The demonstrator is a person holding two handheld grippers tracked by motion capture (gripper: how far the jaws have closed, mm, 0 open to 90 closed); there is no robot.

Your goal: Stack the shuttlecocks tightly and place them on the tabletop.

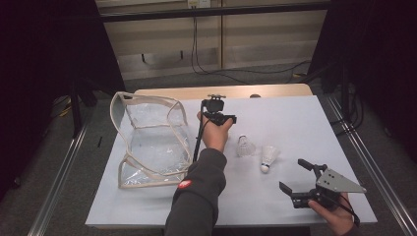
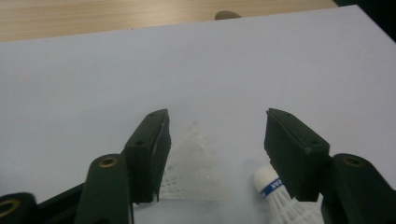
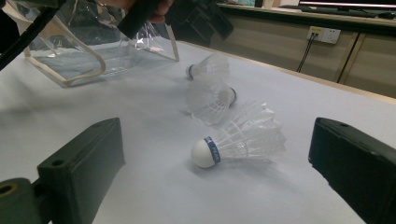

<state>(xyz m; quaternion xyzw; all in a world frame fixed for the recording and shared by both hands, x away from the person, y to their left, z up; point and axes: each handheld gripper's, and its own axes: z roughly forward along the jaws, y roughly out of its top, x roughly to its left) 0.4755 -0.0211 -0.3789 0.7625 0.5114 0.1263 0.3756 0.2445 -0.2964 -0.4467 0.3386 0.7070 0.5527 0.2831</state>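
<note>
Three white shuttlecocks lie on the pale table. In the right gripper view the nearest shuttlecock has a blue band on its cork, a second shuttlecock lies behind it and a third shuttlecock is farther off. From above I see the banded shuttlecock and another shuttlecock. My left gripper hovers over the table middle; its jaws stand apart above a shuttlecock's feathers and a banded cork, touching neither. My right gripper rests open near the front right, jaws wide around the nearest shuttlecock without contact.
A clear plastic bag with cream piping lies open on the left half of the table. A bare wooden strip runs along the far edge. A black cable trails from the left gripper. Metal rails flank the table.
</note>
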